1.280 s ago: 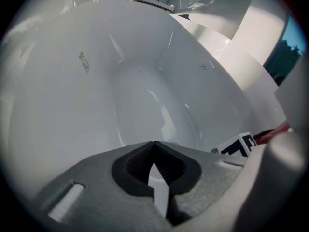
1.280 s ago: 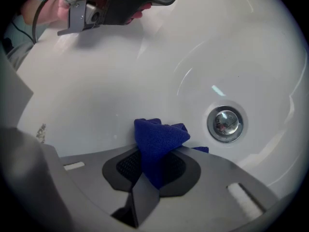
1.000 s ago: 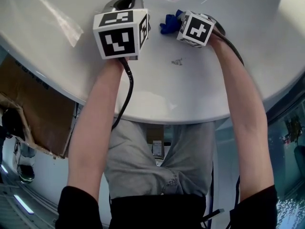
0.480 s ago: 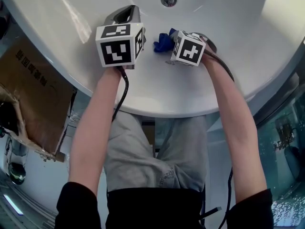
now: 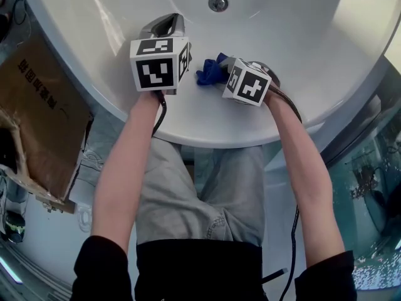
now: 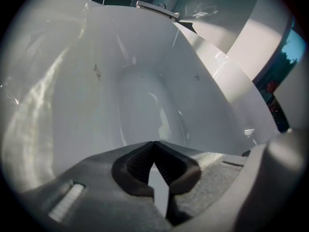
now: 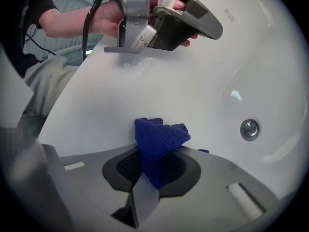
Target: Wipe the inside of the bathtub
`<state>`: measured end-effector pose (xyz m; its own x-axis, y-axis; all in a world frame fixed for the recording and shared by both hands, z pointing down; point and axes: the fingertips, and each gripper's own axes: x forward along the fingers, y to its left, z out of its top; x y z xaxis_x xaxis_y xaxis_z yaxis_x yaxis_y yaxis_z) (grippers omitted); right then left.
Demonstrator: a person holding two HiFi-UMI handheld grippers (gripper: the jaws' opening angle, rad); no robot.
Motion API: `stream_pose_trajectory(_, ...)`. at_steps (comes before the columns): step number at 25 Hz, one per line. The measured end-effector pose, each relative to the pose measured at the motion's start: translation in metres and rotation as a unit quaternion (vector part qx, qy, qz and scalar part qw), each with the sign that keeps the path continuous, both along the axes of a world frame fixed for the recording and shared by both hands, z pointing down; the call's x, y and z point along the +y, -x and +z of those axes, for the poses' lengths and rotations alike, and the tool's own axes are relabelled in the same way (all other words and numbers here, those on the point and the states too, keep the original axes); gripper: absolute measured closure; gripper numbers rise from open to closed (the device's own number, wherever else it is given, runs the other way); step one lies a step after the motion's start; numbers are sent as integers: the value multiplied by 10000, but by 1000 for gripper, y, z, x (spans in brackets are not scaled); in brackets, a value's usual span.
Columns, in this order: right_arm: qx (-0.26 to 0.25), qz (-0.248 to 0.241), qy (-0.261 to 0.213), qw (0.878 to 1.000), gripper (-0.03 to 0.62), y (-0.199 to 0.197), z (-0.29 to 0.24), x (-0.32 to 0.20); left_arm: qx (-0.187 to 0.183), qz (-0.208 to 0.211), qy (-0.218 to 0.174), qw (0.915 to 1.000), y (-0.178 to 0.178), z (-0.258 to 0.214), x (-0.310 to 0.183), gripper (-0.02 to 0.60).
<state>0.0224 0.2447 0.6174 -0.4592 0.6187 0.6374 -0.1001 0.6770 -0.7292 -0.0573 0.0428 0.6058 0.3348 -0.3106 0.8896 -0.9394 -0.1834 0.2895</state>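
My right tongs are clamped on the blue cloth. In the right gripper view the cloth is bunched up between the two dark pads, and a fold of it pokes out past the tips. In the head view it sits just above centre frame, over the white sloping inner wall of the bathtub, close to the near rim. Whether the cloth presses on the wall, I can't tell.

My left tongs are closed with the tips touching and nothing between them. They hang just left of the cloth and point into the tub. The left gripper view looks down the long white basin, with a small dark smudge on its wall in the upper left.

The round metal drain fitting is at the top of the head view, beyond both tongs. A brown cardboard box lies outside the tub at the left edge of the frame.
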Motion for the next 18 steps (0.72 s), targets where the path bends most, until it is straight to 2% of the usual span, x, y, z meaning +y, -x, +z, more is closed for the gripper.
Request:
stream_pose_trajectory(3, -82, -9, 54, 10000, 523, 1, -15, 4, 57, -25, -15, 10000, -2, -4, -2, 580)
stream_pose_trajectory(9, -411, -299, 526, 9973, 523, 7, -61, 21, 65, -71, -52, 9999, 2, -8, -7, 580)
stream_pose_trajectory(14, -797, -482, 543, 9942, 523, 12, -101, 34, 75, -57, -48, 9999, 2, -11, -9, 580)
stream_pose_trajectory(18, -904, -633, 488, 9927, 523, 13, -128, 42, 94, -62, -59, 9999, 0, -13, -10, 580)
